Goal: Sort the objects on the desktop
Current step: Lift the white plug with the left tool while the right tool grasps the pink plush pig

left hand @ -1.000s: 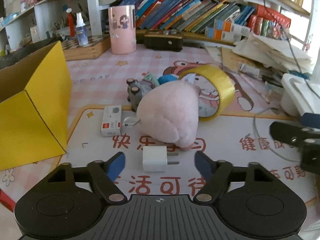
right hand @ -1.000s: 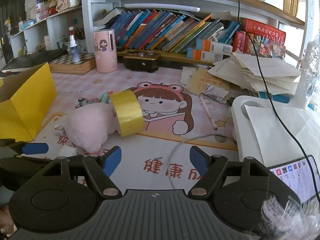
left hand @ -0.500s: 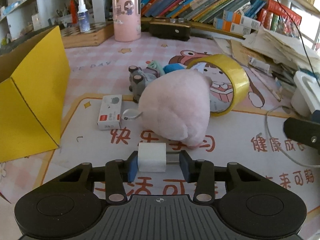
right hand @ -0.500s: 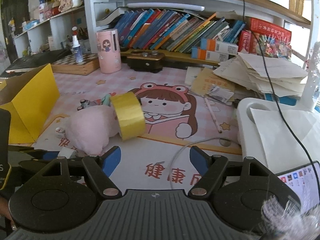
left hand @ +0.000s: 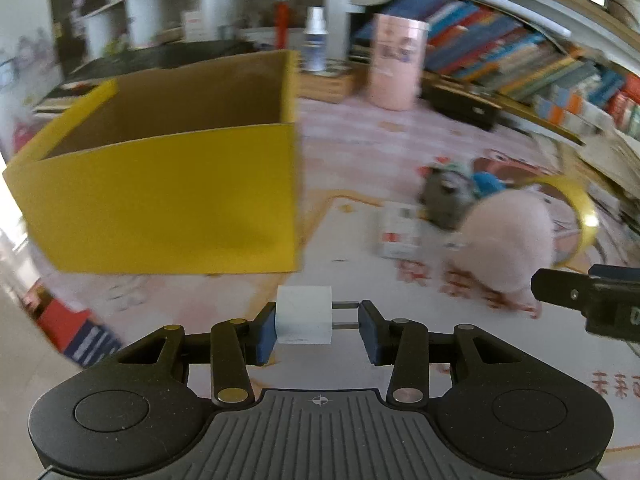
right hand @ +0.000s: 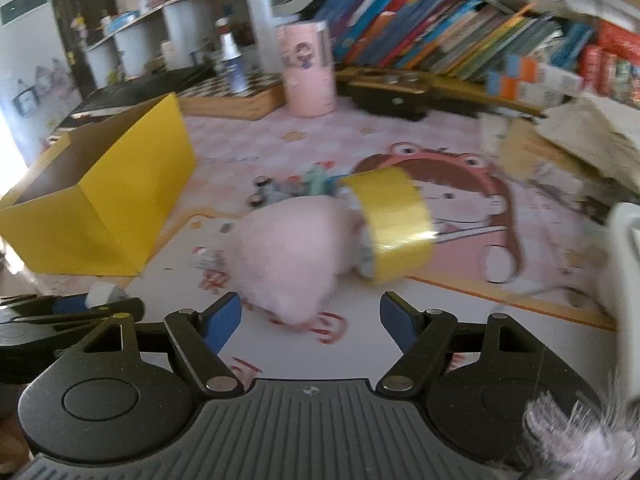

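Note:
My left gripper (left hand: 316,328) is shut on a white charger plug (left hand: 304,314): one pad presses its body, the other its prongs. It hangs above the mat, just in front of the open yellow cardboard box (left hand: 172,196). To the right lie a pink plush (left hand: 508,240), a yellow tape roll (left hand: 580,216), a small white box (left hand: 400,232) and a grey toy (left hand: 448,196). My right gripper (right hand: 310,322) is open and holds nothing, close in front of the pink plush (right hand: 292,260), with the tape roll (right hand: 396,220) leaning behind it. In the right wrist view the charger (right hand: 102,294) shows at the far left.
A pink cylinder holder (right hand: 308,68), a chessboard (right hand: 240,92) and a spray bottle (left hand: 316,40) stand at the back. A shelf of books (right hand: 440,28) runs behind. Loose papers (right hand: 592,136) pile at the right. The yellow box (right hand: 112,208) takes up the left side.
My left gripper closed on the charger, lifted it off the mat and swung left toward the yellow box. My right gripper, still open, moved in closer to the pink plush.

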Demonstrator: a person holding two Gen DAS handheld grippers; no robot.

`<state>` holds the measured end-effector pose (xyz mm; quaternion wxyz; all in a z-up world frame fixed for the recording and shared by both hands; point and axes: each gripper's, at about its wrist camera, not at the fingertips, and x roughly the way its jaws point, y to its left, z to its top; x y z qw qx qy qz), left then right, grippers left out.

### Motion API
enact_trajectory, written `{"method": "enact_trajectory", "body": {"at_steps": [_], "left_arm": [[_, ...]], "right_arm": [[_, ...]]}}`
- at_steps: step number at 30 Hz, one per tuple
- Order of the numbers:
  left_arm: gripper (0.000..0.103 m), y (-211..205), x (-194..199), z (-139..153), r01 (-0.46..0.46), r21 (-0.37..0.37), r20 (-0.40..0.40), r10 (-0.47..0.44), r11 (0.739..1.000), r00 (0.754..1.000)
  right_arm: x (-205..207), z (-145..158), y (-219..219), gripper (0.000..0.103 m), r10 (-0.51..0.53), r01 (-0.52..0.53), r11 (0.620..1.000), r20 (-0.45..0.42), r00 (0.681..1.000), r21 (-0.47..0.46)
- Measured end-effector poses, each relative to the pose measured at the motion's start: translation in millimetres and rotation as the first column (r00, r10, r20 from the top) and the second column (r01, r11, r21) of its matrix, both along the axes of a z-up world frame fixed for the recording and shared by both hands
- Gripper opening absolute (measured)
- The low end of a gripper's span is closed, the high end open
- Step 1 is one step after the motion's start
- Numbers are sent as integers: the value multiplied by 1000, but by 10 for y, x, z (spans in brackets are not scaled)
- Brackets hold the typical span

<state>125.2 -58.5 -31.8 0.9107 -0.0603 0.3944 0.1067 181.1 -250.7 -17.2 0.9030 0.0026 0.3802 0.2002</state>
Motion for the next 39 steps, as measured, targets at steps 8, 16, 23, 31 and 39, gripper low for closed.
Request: {"method": "enact_trajectory", "body": {"at_steps": [8,16,23,31,39], "left_arm": [[41,126,-171,67,-63,59,3,63,996,998],[41,142,-324,123,-104,83,4,104,991,995],[41,151,-418,141,-153,100,-1,153,983,988],[41,126,-511,148,-179,120,-10,181,977,983],[41,142,-660,153,-218,131,-3,220,967,975]], "right_arm": [[326,-192,159,79,-50,56,997,-127,991,51],[450,-270,240,81,-50,61,995,-129,990,78],[525,-263,239,91,-73,96,982,-141,987,166],[702,-330,159,96,-160,220,943,-238,958,250],[703,-311,204,72,-144,190,957,-208,968,221]]}}
